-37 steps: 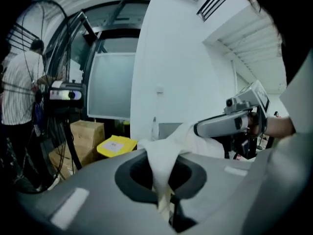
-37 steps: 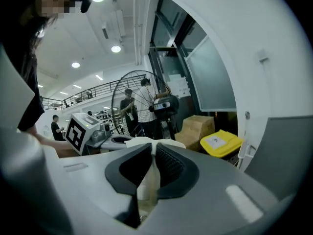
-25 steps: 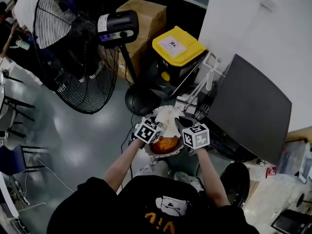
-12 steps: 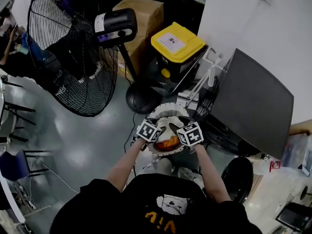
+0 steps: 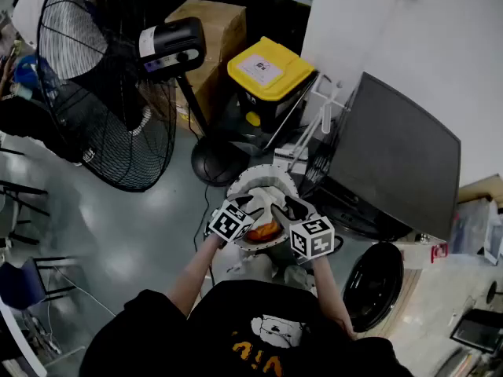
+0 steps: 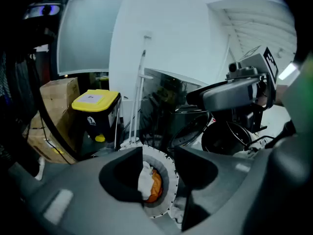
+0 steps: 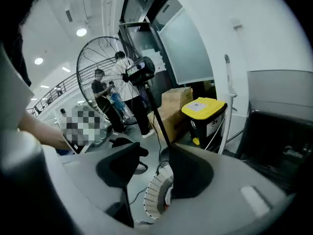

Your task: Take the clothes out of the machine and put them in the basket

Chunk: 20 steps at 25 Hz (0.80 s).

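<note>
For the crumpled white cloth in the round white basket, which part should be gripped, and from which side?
Probably the bunched top of the crumpled white cloth, coming from above: the round white basket walls it in, with the orange garment alongside.

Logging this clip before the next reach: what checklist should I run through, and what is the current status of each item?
1. Left gripper free: ok, jaws apart, nothing between them.
2. Right gripper free: ok, jaws just opened, then eased in slightly; nothing between them.
3. Orange garment and white garment inside basket: ok.
4. Machine door open: ok.
5. Laundry left to fetch: cannot tell.
</note>
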Motion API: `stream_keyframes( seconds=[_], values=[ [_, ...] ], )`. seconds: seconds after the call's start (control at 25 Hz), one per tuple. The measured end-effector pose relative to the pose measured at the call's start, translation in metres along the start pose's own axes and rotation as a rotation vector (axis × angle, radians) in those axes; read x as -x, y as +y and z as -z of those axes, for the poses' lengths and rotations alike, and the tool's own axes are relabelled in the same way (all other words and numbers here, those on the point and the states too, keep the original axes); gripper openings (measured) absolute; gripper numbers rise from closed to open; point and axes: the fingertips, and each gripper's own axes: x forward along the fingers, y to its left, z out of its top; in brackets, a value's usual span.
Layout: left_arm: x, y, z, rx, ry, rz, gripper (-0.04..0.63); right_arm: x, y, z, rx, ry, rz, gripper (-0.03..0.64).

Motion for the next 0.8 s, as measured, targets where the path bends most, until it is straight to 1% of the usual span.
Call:
stream_keyframes(
  seconds=[0.16,0.36,0.6,0.8],
  values=[
    [0.006,-0.031,0.010,-0.094,0.008,0.073,0.193,0.037,0.014,0.000,-0.030,-0.070,0.029,0.204],
    [0.003,-0.071,0.020,-0.187,0.025,0.153,0.169,0.081,0.012,0.006,-0.063,-0.136,0.107,0.181],
    [0.004,-0.130,0.008,-0.304,-0.035,0.228,0.127,0.142,0.006,0.021,-0.110,-0.209,0.204,0.166],
    [0.019,-0.176,-0.008,-0.341,-0.110,0.277,0.120,0.184,0.018,0.037,-0.122,-0.249,0.268,0.153]
  ],
)
